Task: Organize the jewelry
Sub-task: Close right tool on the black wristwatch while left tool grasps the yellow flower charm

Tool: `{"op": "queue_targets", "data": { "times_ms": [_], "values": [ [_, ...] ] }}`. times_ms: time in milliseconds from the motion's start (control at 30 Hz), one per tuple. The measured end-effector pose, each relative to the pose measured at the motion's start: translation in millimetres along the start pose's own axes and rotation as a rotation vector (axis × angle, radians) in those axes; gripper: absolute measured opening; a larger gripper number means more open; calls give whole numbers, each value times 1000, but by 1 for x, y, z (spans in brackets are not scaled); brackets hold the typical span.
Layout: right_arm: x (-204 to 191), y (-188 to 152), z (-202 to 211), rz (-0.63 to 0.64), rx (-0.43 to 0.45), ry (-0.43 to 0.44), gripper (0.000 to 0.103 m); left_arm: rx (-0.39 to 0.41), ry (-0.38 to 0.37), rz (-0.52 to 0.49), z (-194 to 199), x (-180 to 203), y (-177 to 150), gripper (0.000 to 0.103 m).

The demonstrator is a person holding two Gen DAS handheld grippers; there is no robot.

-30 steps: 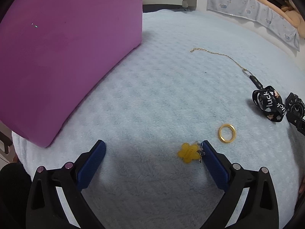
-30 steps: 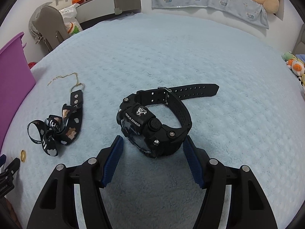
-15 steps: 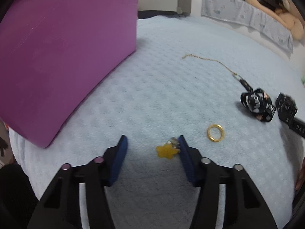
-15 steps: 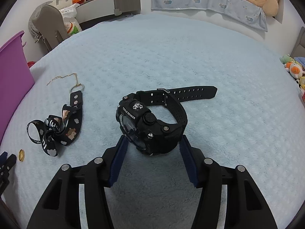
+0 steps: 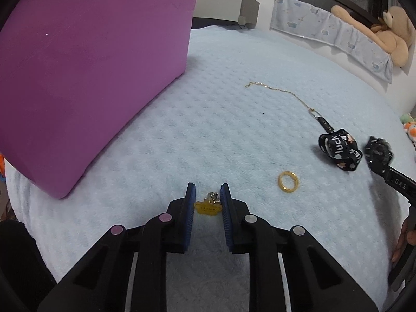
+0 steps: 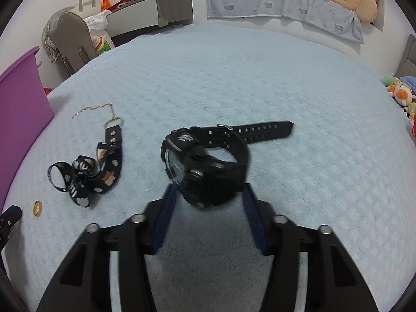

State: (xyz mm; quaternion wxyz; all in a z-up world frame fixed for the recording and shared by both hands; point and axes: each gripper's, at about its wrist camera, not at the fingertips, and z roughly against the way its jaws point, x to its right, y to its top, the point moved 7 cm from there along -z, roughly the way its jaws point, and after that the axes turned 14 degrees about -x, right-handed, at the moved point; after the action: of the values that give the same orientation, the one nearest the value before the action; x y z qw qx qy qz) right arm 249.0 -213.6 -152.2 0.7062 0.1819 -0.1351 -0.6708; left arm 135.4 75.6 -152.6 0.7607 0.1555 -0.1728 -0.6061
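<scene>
Left wrist view: the left gripper (image 5: 207,195) is seen closing around a yellow charm (image 5: 206,207) lying on the blue blanket (image 5: 208,119); contact cannot be told. A gold ring (image 5: 288,182) lies right of the charm.

Right wrist view: the right gripper (image 6: 208,191) is closing on a black watch (image 6: 205,163), its pads flanking the case; the printed strap (image 6: 85,166) lies left of the watch.

Pale blue bed cover (image 6: 234,78). Teddy bear (image 5: 390,36) lies on cloud-print blanket (image 6: 286,2) past the bed's far edge. Grey cabinet (image 6: 150,13), chair (image 6: 70,39), small plush toys (image 6: 400,93) off right edge.
</scene>
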Motion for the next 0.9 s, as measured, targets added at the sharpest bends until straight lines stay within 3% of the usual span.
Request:
{"op": "queue_targets", "data": {
  "times_ms": [67, 467, 567, 900],
  "values": [
    [-4, -2, 4, 8, 6, 8, 25, -3, -18, -11, 2, 2, -1, 20],
    [2, -6, 8, -13, 34, 65, 23, 15, -37, -59, 12, 15, -1, 20],
    [5, -7, 11, -25, 47, 96, 14, 14, -37, -57, 12, 15, -2, 20],
    [14, -9, 6, -94, 4, 174, 16, 10, -40, -51, 11, 13, -2, 20]
  ]
}}
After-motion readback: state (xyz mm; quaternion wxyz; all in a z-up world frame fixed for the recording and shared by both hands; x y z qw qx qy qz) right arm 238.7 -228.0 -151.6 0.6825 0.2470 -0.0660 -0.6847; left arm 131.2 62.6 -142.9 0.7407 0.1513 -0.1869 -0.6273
